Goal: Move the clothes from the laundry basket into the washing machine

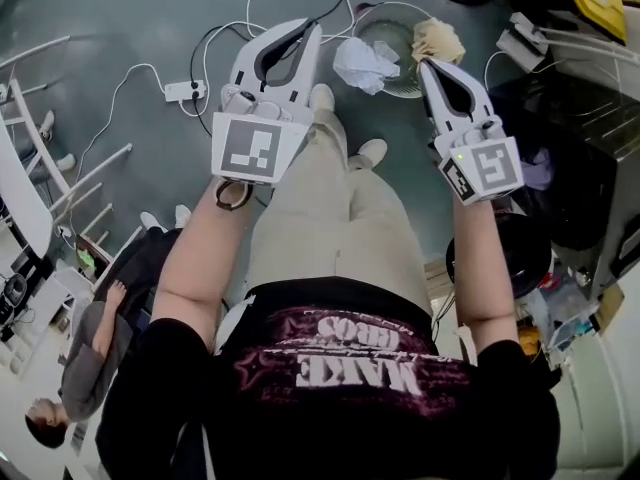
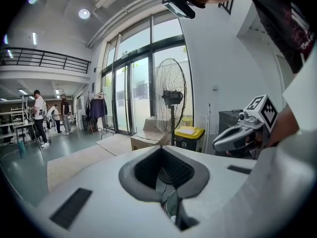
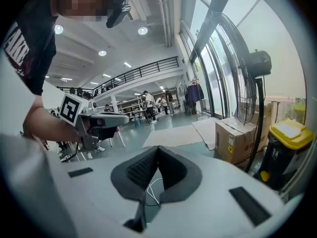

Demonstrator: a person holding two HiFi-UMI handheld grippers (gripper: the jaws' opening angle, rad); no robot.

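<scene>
Left gripper (image 1: 311,30), right gripper (image 1: 428,67), both closed; one basket (image 1: 398,9), perhaps two garments (image 1: 364,65)

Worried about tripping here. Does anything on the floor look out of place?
Yes: white cables loop loosely across the floor from a power strip, close to the person's shoes. A crumpled white cloth sits at the basket rim.

A: What is the white left gripper (image 1: 312,28) made of?
B: Smooth, matt plastic, like the white right gripper (image 1: 426,66). Inside the jaws it is dark and ribbed.
A: And the grey floor (image 1: 150,13)?
B: Smooth, a bit shiny. The brown square box (image 3: 238,135) is cardboard.
</scene>
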